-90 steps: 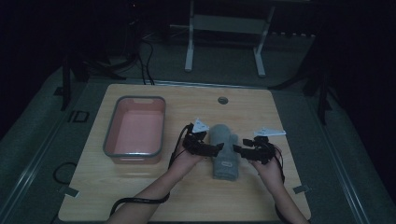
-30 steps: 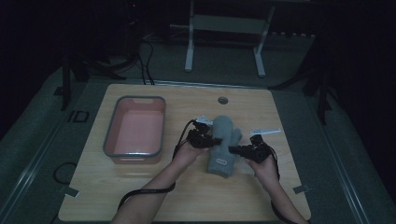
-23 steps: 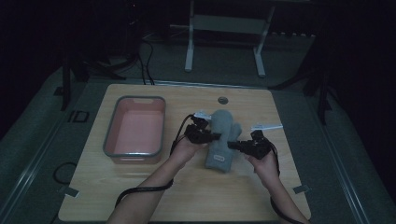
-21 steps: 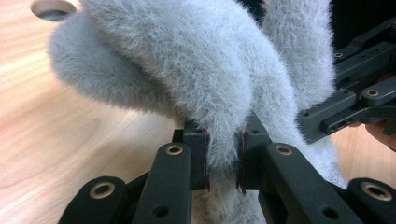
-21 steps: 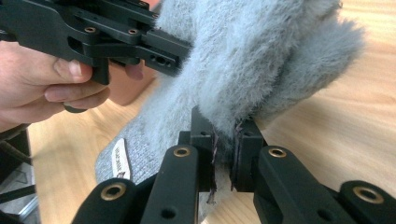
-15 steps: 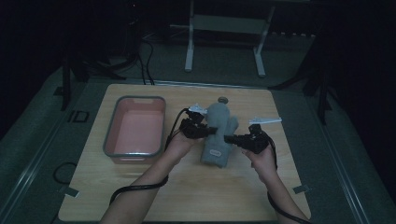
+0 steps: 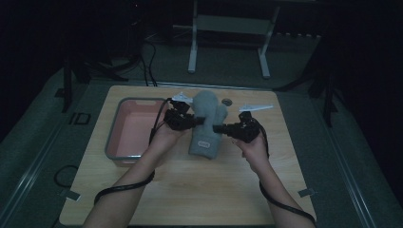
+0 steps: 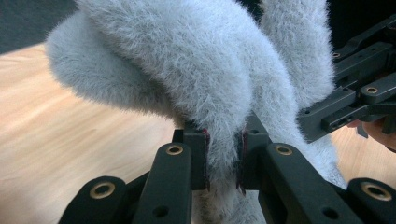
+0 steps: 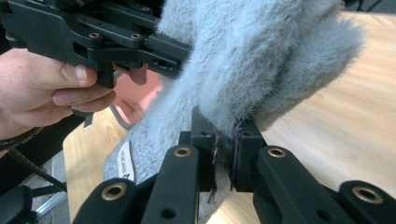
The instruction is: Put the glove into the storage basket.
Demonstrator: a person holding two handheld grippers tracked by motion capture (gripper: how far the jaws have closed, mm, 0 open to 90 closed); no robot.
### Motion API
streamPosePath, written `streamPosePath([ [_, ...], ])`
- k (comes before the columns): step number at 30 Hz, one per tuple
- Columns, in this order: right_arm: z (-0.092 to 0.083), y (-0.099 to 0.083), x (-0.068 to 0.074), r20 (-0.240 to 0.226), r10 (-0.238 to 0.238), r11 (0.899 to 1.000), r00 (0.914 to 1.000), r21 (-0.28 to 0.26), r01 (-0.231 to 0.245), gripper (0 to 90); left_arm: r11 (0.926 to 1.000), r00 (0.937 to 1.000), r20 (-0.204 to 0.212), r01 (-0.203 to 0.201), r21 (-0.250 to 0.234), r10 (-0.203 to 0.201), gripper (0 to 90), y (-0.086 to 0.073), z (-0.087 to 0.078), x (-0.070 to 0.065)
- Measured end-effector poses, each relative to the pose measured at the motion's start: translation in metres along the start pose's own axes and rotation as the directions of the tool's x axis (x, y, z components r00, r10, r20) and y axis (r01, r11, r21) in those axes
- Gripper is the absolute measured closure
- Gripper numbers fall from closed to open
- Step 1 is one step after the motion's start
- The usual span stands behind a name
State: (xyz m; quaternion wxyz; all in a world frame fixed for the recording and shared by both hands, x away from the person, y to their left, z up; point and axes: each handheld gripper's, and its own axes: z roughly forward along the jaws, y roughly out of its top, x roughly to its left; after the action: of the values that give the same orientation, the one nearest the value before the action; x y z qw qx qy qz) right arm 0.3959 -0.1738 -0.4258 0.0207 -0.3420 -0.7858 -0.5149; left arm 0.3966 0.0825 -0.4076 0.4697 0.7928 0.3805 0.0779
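Note:
A fuzzy grey mitten (image 7: 205, 124) with a small label near its cuff hangs above the wooden table (image 7: 190, 190), held from both sides. My left gripper (image 7: 192, 121) is shut on the mitten's left edge; in the left gripper view the grey mitten (image 8: 196, 79) is pinched between the pads of the left gripper (image 8: 223, 156). My right gripper (image 7: 217, 128) is shut on its right edge; in the right gripper view the mitten (image 9: 252, 60) bulges above the right gripper (image 9: 226, 156), and the cuff label (image 9: 125, 161) faces down-left.
A grey-rimmed tray with a pink inside (image 7: 114, 137) stands on the table to the left of the mitten. A small round dark thing (image 7: 228, 101) lies near the table's far edge. Cables trail from both grippers toward the near edge.
Both hands have risen and moved toward the far side of the table, lifting the mitten off the wood so it hangs upright between the grippers.

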Motion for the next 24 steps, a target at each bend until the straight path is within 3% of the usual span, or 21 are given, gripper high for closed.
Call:
streamPosePath([
  [13,0.048,0.048,0.034,-0.087,-0.051,0.999,0.9949,-0.002,0.051,82.8,0.9993,0.9971,-0.075,0.011,-0.037,-0.014,79.1,0.001,-0.068,0.036],
  [24,0.109,0.077,0.064,-0.140,-0.088,0.996,0.9863,0.020,0.092,82.7,0.9975,0.9828,-0.174,0.054,-0.045,-0.061,79.0,-0.017,-0.118,0.075],
])
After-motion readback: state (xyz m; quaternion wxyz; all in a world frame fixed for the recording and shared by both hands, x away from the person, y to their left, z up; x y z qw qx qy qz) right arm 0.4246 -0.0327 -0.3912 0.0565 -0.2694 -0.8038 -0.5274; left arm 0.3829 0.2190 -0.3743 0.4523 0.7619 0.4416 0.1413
